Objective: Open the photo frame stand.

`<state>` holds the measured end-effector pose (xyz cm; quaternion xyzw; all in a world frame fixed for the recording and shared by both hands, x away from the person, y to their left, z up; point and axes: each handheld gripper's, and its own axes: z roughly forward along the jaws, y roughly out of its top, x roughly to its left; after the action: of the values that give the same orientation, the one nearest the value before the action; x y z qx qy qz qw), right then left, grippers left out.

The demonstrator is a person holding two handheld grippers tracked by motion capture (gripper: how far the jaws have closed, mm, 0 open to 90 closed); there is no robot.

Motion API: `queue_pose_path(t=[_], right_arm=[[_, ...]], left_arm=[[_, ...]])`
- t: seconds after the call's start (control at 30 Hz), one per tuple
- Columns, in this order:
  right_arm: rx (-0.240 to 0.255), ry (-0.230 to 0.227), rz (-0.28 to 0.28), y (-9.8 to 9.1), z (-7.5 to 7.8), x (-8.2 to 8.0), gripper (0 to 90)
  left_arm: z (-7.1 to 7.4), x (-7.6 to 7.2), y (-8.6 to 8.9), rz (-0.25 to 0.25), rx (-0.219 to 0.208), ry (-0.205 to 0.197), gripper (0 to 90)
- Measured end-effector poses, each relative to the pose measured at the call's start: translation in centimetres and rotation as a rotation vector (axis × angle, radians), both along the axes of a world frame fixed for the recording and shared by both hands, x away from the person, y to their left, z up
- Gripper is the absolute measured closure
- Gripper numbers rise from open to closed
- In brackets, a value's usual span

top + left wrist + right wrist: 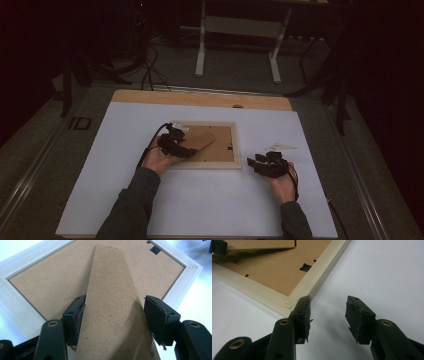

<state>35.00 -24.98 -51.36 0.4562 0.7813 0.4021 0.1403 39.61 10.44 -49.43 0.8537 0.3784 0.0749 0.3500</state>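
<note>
Picture frame (206, 145): pale wooden moulding, lying face down on the white sheet (200, 200) that covers the table, its brown fibreboard backing (50, 287) turned up towards you. It sits near the middle of the sheet, slightly towards the far edge.

Easel stand (112, 315): a long tapered strip of the same brown board, lifted off the frame's backing at an angle and running across it.

Left gripper (113, 322): your left hand holds it over the frame's near left part. Its jaws straddle the easel stand; the one at the left of the left gripper view touches the strip's edge, the other stands clear of it, so the tongs are released, not clenched.

Right gripper (328, 317): your right hand rests it on the sheet just beside the frame's near right corner (289, 303). Jaws spread wide with bare sheet between them; one jaw lies close against that corner, nothing grasped.

Small clear item (281, 147): beyond the right gripper, to the right of the frame; too faint to identify.
</note>
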Motion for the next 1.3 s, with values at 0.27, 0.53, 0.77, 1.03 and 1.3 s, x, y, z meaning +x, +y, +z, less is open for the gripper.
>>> queue_pose_path(t=[0.27, 0.53, 0.77, 1.03, 1.3], right_arm=[[0.004, -0.011, -0.004, -0.2, 0.4, -0.1, 54.1], [0.002, -0.022, -0.002, 0.0, 0.8, -0.1, 54.1], [-0.004, -0.027, 0.010, 0.3, 1.2, 0.1, 54.1], [-0.010, -0.026, 0.018, 0.6, 1.3, 0.5, 54.1], [-0.022, -0.032, 0.022, 0.7, 1.9, 0.9, 54.1]], left_arm=[[0.2, -0.4, -0.2, -0.001, 0.014, -0.032, 38.2], [0.4, -0.8, -0.3, -0.015, 0.032, -0.077, 38.2], [0.6, -1.2, -0.5, -0.020, 0.042, -0.106, 38.2], [0.8, -1.5, -0.6, -0.025, 0.053, -0.138, 38.2], [1.0, -2.0, -0.7, -0.027, 0.060, -0.168, 38.1]])
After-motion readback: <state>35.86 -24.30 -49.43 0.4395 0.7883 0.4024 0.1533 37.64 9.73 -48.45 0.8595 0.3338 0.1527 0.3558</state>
